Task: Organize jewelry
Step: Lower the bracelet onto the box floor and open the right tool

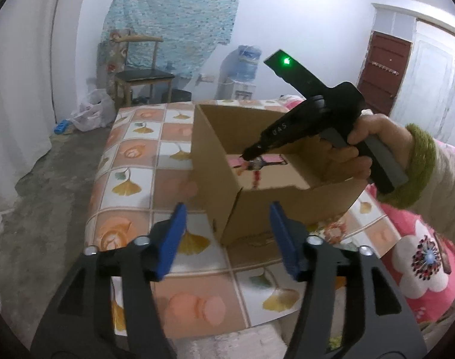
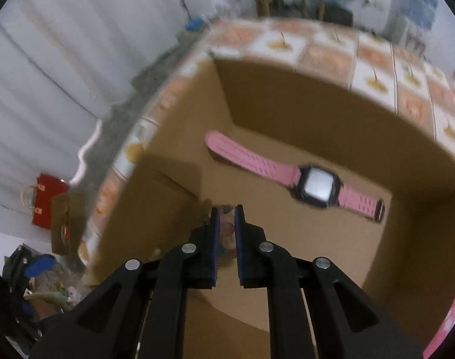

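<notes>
Watch (image 2: 296, 176) flat in box (image 2: 302, 113), beyond right hand-held gripper (image 2: 226, 209) clamped on trinket (image 2: 227, 230).

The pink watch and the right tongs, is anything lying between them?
No, just bare cardboard box floor between pink watch and right tongs, in the right wrist view.
</notes>
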Demonstrator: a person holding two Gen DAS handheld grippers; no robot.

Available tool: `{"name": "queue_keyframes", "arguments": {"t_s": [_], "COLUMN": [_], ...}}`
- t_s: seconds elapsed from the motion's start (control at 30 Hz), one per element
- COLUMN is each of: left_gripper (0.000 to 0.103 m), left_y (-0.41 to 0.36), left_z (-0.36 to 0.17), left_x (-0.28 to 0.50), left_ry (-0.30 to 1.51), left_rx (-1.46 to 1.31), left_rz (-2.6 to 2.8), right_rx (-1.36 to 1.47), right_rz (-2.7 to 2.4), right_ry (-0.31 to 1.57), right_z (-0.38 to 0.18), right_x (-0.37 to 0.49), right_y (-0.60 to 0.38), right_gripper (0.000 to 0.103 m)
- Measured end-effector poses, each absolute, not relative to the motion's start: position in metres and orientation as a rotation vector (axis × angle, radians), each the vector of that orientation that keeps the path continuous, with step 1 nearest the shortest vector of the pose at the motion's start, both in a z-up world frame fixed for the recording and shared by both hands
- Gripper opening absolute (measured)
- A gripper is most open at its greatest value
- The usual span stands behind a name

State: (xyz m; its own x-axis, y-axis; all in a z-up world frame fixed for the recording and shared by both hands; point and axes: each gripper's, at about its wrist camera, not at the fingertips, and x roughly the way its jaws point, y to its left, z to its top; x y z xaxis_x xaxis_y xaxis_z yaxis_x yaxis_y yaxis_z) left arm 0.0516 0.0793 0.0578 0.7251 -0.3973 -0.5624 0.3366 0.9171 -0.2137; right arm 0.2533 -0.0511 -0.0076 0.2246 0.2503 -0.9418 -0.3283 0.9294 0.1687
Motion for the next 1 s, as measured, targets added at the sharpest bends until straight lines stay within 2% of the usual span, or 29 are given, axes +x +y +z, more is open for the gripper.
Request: {"name": "queue_keyframes", "arguments": {"t_s": [0.1,0.17,0.3,0.33,0.5,0.6,0.8,0.9,1.0], "left_gripper": [0.069,0.074,0.081,0.084,0.085,0.085,0.085,0.089,0.092], "left_y": [0.08,0.078,0.07,0.066,0.049,0.037,0.021,0.02,0.023], "left_z": [0.048,0.042,0.033,0.03,0.01,-0.008,-0.034,-0.041,-0.042], "left_x": [0.05,0.05,0.054,0.055,0.061,0.066,0.073,0.073,0.073], "left_ry": [0.657,0.674,0.705,0.717,0.79,0.854,0.937,0.958,0.958], "left_rx": [-0.095,-0.093,-0.06,-0.043,0.041,0.077,0.143,0.148,0.129], "left_rz": [-0.396,-0.395,-0.376,-0.368,-0.328,-0.326,-0.305,-0.281,-0.272], "right_rx": [-0.031,-0.006,0.029,0.046,0.079,0.086,0.138,0.12,0.149], "right_rz": [0.361,0.34,0.318,0.321,0.302,0.24,0.089,0.069,0.106], "right_ry": [1.287,1.248,1.082,1.026,0.841,0.827,1.015,1.03,0.98], "right_z": [-0.005,0.008,0.049,0.06,0.075,0.048,-0.045,-0.061,-0.051], "right_x": [0.249,0.238,0.193,0.176,0.089,0.041,0.006,-0.002,0.001], "right_y": [-0.073,-0.088,-0.117,-0.124,-0.151,-0.165,-0.175,-0.174,-0.177], "right_gripper": [0.013,0.031,0.041,0.046,0.064,0.067,0.067,0.067,0.067]}}
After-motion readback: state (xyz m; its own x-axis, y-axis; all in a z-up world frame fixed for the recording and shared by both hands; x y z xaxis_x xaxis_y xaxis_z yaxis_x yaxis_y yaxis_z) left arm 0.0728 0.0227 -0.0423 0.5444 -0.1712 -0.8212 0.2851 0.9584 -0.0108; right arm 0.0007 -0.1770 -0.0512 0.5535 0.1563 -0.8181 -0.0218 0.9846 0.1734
